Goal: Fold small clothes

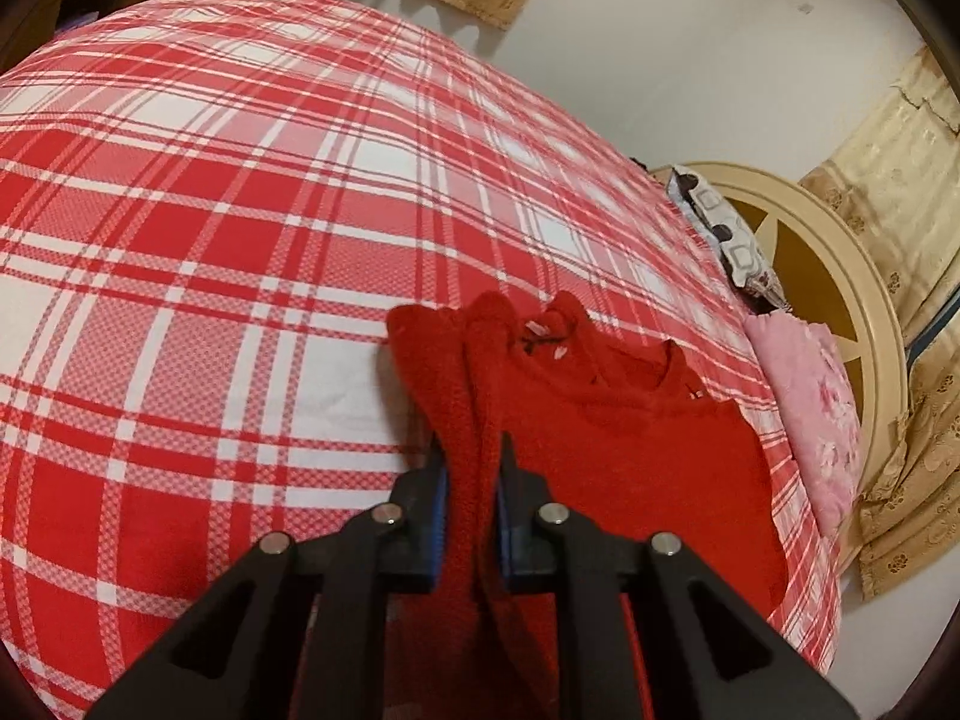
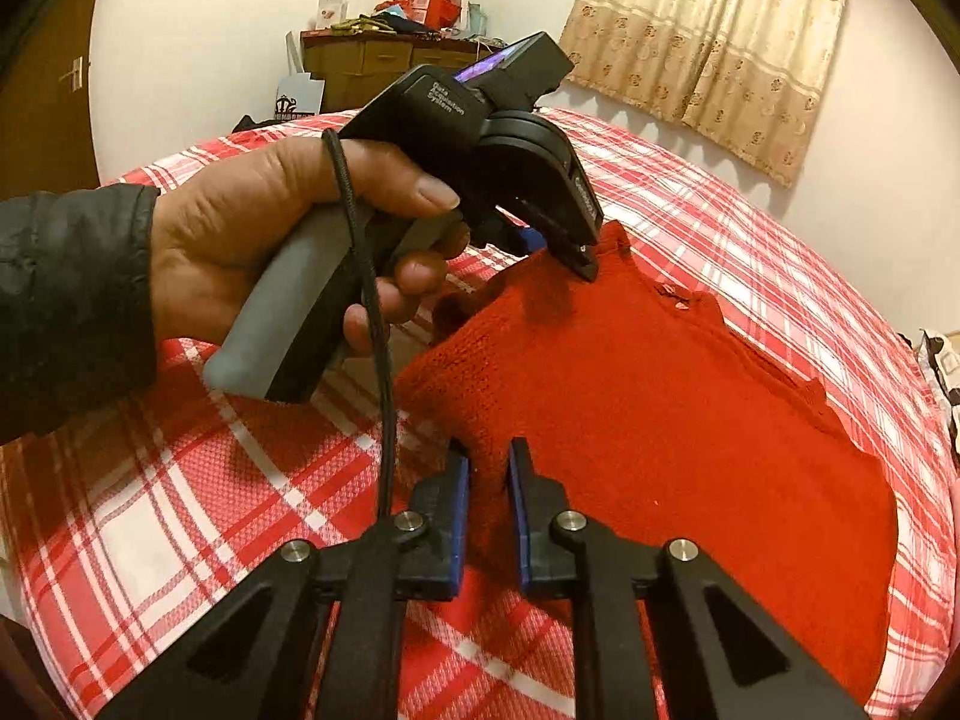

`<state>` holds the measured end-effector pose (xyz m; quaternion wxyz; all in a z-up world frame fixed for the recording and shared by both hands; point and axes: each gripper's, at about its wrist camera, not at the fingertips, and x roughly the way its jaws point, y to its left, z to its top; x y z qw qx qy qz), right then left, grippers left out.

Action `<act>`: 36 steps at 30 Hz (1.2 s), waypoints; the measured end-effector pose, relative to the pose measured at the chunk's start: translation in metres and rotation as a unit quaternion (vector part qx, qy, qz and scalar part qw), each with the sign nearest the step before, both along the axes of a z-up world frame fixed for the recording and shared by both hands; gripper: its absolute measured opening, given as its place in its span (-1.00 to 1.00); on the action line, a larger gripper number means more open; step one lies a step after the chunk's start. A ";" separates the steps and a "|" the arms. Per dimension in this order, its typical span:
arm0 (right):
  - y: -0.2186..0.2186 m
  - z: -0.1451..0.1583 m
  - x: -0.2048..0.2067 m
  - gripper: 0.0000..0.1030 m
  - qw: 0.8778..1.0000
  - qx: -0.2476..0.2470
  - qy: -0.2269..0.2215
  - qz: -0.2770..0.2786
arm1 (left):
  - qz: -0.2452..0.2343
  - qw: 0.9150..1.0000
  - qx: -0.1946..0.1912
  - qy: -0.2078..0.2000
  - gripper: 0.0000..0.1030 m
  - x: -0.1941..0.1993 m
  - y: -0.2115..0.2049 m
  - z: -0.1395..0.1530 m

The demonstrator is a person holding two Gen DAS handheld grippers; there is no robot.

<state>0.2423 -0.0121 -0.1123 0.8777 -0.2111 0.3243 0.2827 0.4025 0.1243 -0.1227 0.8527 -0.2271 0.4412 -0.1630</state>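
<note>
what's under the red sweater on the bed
The red sweater lies on the red and white plaid bedsheet, which shows all around it. Whatever sits directly beneath the knit is covered. Both grippers pinch its near edge.

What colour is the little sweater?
Red, the sweater shows best in the right wrist view.

My left gripper (image 1: 471, 468) & right gripper (image 2: 489, 468) were black plastic w/ blue pads (image 2: 461, 516), silver screw heads (image 2: 410, 521) at the finger pivots, triangular cut-outs in the arms. Left unit had a grey handle (image 2: 288, 300), thin black cord (image 2: 366, 276), white "Data Acquisition System" lettering. Sleeve (image 2: 66, 294) was dark, shiny jacket fabric.
</note>
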 end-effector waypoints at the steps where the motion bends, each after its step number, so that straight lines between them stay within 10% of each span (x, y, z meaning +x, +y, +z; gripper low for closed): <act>1: -0.002 -0.001 0.001 -0.81 1.000 0.000 0.000 0.000 | 0.001 1.000 -0.001 0.000 -0.72 0.000 -0.001 0.000; 36: -0.103 0.028 -0.008 -0.87 0.991 0.108 -0.007 -0.081 | -0.041 0.997 0.005 -0.062 -0.76 -0.006 -0.077 0.079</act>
